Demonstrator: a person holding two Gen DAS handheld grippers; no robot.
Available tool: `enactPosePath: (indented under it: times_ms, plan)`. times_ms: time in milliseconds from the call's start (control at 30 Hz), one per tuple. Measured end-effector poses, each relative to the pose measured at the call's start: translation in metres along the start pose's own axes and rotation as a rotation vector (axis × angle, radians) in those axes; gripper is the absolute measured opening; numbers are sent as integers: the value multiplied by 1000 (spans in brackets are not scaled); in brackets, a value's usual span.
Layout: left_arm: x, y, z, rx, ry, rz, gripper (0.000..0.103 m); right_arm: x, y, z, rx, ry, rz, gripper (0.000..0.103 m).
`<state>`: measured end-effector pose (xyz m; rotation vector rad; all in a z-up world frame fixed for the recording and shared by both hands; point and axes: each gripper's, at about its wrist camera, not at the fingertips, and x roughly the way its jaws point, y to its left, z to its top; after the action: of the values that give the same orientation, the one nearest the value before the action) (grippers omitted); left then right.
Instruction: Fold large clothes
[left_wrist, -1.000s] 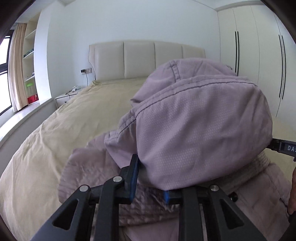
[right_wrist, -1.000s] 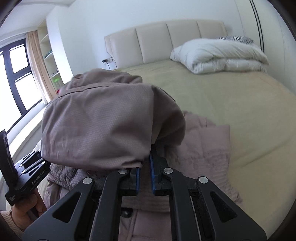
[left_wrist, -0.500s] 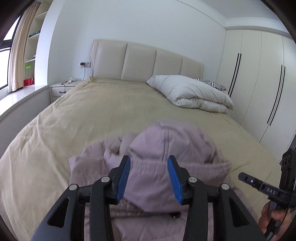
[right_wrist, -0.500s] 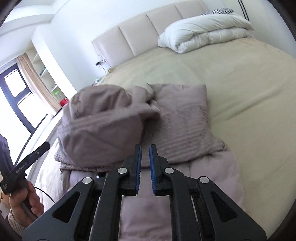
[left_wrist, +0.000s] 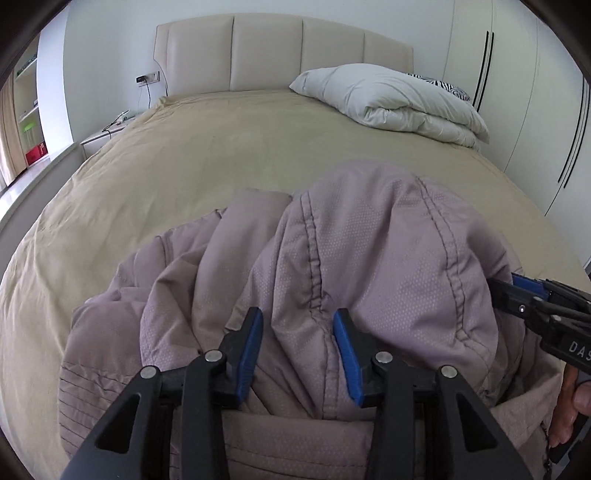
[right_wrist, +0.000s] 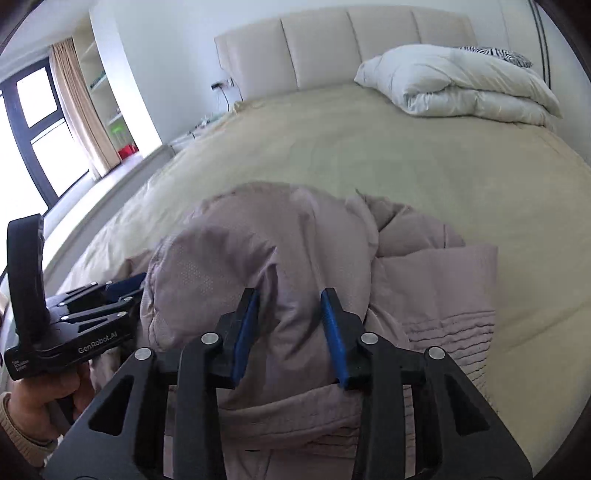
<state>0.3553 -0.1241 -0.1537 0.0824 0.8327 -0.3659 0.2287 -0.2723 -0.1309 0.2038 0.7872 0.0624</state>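
Note:
A mauve hooded jacket (left_wrist: 369, 258) lies partly folded on the beige bed (left_wrist: 221, 155), its hood laid back over the body. My left gripper (left_wrist: 297, 332) is open with both blue pads standing over the hood fabric. My right gripper (right_wrist: 290, 317) is open too, over the hood's other side (right_wrist: 258, 251). The right gripper also shows at the right edge of the left wrist view (left_wrist: 535, 299). The left gripper shows at the left of the right wrist view (right_wrist: 92, 306). Nothing is gripped.
A folded white duvet (left_wrist: 399, 99) and a zebra pillow (left_wrist: 447, 86) lie at the head of the bed on the right. The padded headboard (left_wrist: 280, 51) is behind. A nightstand (left_wrist: 107, 133) and window (right_wrist: 37, 122) are left, wardrobes (left_wrist: 517, 92) right.
Both grippers let go of the hood, which dropped from in the air onto the jacket's body. The right gripper went from shut to open; both have moved close over the hood.

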Motion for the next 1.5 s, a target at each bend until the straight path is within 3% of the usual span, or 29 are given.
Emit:
enactPosePath:
  times_ms: [100,300,567,767,867,1000,1167,1267,1333,1500]
  plan:
    - [8,-2,-3,9,8,-2,44,31,-4,-14,-24,64,-38,34]
    - [28,-1,-8,8,17,-13,44,60,-11,-37,-77,33,-66,34]
    - [46,5,-7,-13,25,-52,43,83,-21,-42,-88,19,-65,34]
    - [19,4,-3,-34,22,-36,43,75,-20,-44,-103,16,-68,35]
    - [-14,4,-4,-58,-35,-56,43,52,-12,-30,-96,36,-86,35]
    - [-40,6,-6,-65,-95,-27,44,1,5,10,-72,-89,-48,35]
    - [-34,17,-9,-91,-71,-11,44,43,28,55,-117,53,-40,33]
    - [-25,20,-12,-85,-53,-12,44,94,32,58,-102,188,-32,33]
    - [-23,23,-14,-88,-53,-27,44,129,32,50,-122,268,-74,33]
    - [-23,25,-15,-102,-55,-37,44,156,25,42,-122,269,-90,33]
